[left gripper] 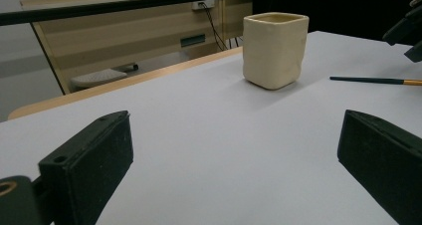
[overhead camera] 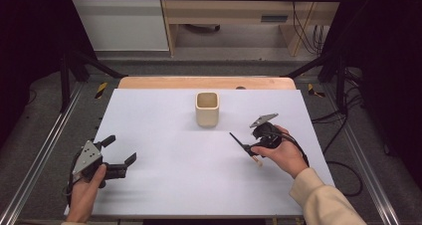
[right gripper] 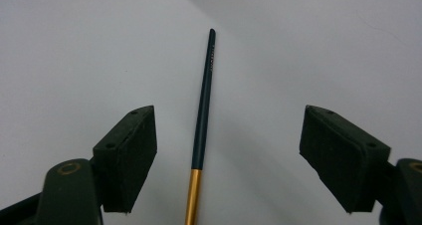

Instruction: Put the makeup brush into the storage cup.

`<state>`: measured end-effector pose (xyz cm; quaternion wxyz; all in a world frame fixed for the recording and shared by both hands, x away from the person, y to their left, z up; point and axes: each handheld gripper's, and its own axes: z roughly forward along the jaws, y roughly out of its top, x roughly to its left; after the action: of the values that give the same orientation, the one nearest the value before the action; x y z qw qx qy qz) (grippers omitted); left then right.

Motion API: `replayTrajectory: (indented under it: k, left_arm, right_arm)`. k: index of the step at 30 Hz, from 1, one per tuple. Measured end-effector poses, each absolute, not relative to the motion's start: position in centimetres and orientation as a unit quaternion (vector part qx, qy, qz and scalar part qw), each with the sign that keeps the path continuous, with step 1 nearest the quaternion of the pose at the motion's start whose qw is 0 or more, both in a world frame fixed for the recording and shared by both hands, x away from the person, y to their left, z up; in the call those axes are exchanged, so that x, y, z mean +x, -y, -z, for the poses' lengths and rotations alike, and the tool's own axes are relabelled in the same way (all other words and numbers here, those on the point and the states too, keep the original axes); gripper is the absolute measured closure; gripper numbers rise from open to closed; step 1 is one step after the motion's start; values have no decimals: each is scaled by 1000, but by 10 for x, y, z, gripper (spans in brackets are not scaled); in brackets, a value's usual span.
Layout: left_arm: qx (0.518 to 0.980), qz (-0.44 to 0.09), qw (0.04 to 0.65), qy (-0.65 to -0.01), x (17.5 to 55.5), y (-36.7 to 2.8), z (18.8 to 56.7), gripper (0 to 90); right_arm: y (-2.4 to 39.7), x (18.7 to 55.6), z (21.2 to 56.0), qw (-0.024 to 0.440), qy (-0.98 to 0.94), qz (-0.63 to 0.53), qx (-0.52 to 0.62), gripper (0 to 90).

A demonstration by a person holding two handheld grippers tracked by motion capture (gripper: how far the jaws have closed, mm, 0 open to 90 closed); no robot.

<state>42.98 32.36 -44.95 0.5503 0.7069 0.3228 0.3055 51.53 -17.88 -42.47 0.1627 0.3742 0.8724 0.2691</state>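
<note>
One cream, square-mouthed ceramic cup (overhead camera: 207,108) is counted on the one white-topped desk (overhead camera: 164,135). One slim paintbrush with a dark green handle and a gold ferrule (right gripper: 203,120) is counted on the same surface. Two black two-jaw grippers are counted: one left gripper (overhead camera: 122,150) and one right gripper (overhead camera: 250,149).

The worktop (overhead camera: 164,135) is covered in plain pale lilac-white, with a light wood edge at its far side. The cup (overhead camera: 207,109) is cream, unpatterned. The brush (right gripper: 201,125) is coloured dark teal along its handle, with a gold band (right gripper: 193,197) below it. Both grippers, left (overhead camera: 119,153) and right (overhead camera: 251,148), are black, topped by grey plates; the left plate is dotted with small dark holes. The sleeve (overhead camera: 323,200) is cream.
</note>
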Motion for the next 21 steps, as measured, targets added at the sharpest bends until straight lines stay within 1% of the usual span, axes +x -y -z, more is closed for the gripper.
replayTrajectory:
  k: [3,4,5,6,7,9,15,21]
  left_arm:
    - [707,-305,551,-322,430,-323,449,4]
    - [707,-305,551,-322,430,-323,449,4]
    - [707,-304,552,-322,430,-323,449,4]
    - [707,-305,551,-322,430,-323,449,4]
    - [707,-305,551,-322,430,-323,449,4]
    - [707,-304,551,-322,430,-323,449,4]
    - [708,-304,551,-322,430,-323,450,4]
    - [708,-304,551,-321,430,-323,450,4]
  right_arm:
    - [177,515,426,161,-873,-266,374,251]
    - [175,515,427,160,-875,-262,373,276]
    - [175,515,427,160,-875,-262,373,276]
    - [174,515,429,156,-877,-260,372,308]
    - [174,515,429,156,-877,-260,372,308]
    - [173,515,431,153,-879,-256,374,354]
    - [175,514,439,142,-878,-248,383,403]
    - [174,514,441,138,-877,-246,389,420]
